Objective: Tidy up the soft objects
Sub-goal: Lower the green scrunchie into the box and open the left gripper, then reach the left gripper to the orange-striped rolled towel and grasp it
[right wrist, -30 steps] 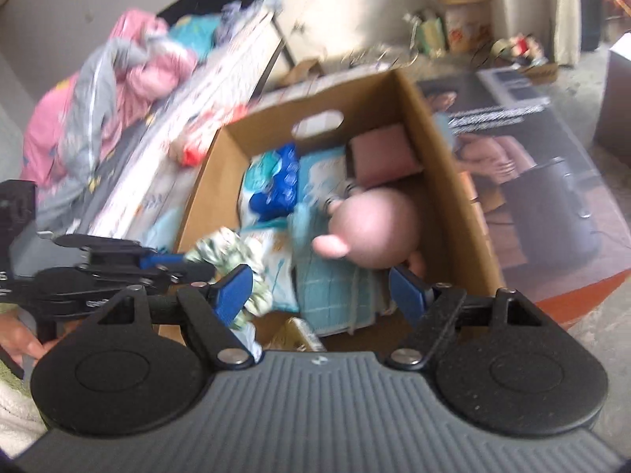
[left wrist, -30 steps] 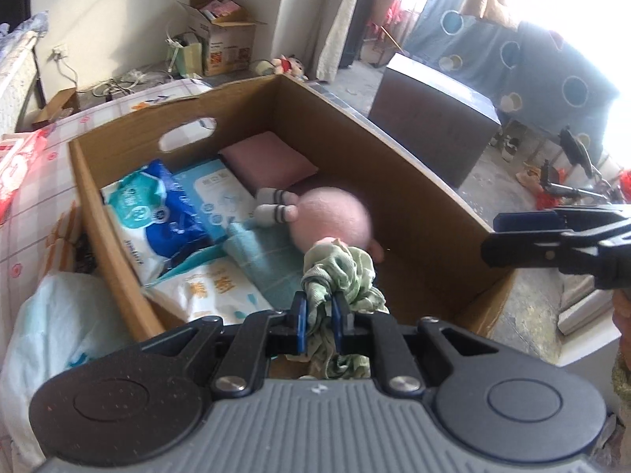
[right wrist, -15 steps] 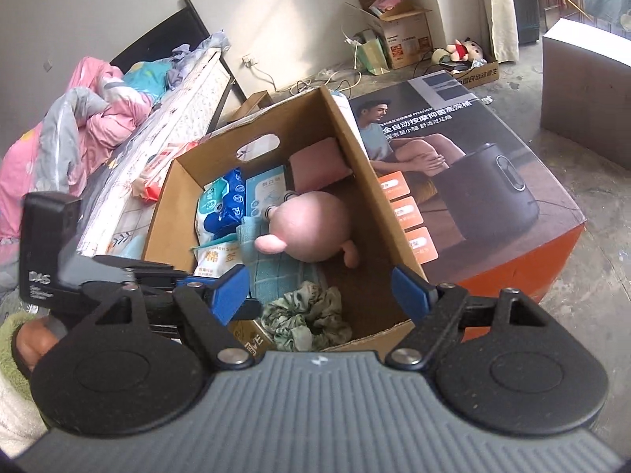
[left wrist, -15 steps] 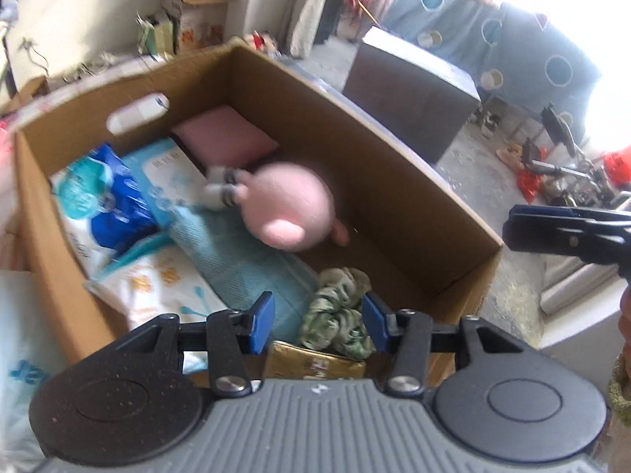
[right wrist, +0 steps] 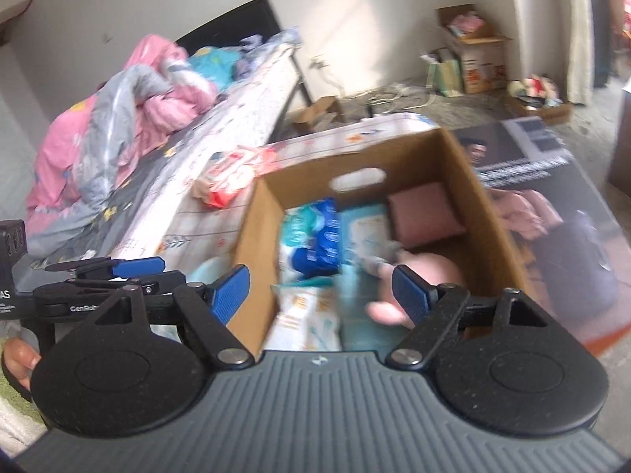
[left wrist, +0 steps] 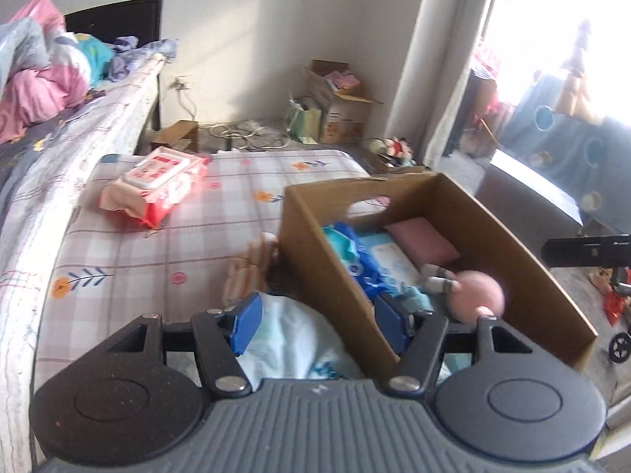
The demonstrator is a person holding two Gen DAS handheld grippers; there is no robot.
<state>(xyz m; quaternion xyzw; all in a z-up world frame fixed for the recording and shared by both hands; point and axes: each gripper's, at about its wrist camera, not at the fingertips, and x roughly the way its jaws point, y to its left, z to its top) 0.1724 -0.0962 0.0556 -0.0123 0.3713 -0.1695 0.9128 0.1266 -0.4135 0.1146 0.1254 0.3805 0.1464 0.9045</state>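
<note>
We are between picks. Our left gripper [left wrist: 317,325] holds nothing, and its jaws are opening right now. Behind them, not in them, we see the side of the cardboard box [left wrist: 315,260] and a white plastic bag [left wrist: 292,345]. Our right gripper [right wrist: 321,295] is spread wide and holds nothing too. It hangs over the near end of the box.

The box sits at about 3 o'clock in the left view. Inside it lie a pink round plush toy [left wrist: 479,301], a pink cushion [left wrist: 422,238] and blue tissue packs [left wrist: 351,254].

Some soft things are not in the box yet. A red and white wipes pack [left wrist: 154,185] lies on the checked mattress [left wrist: 118,244] at about 10 o'clock, well apart from the box. The white bag lies just beside the box at 6 o'clock.

We think the next move is to take one of these. The bag is nearest. We should lower the open left jaws around it, squeeze gently, then lift it over the box wall.
</note>
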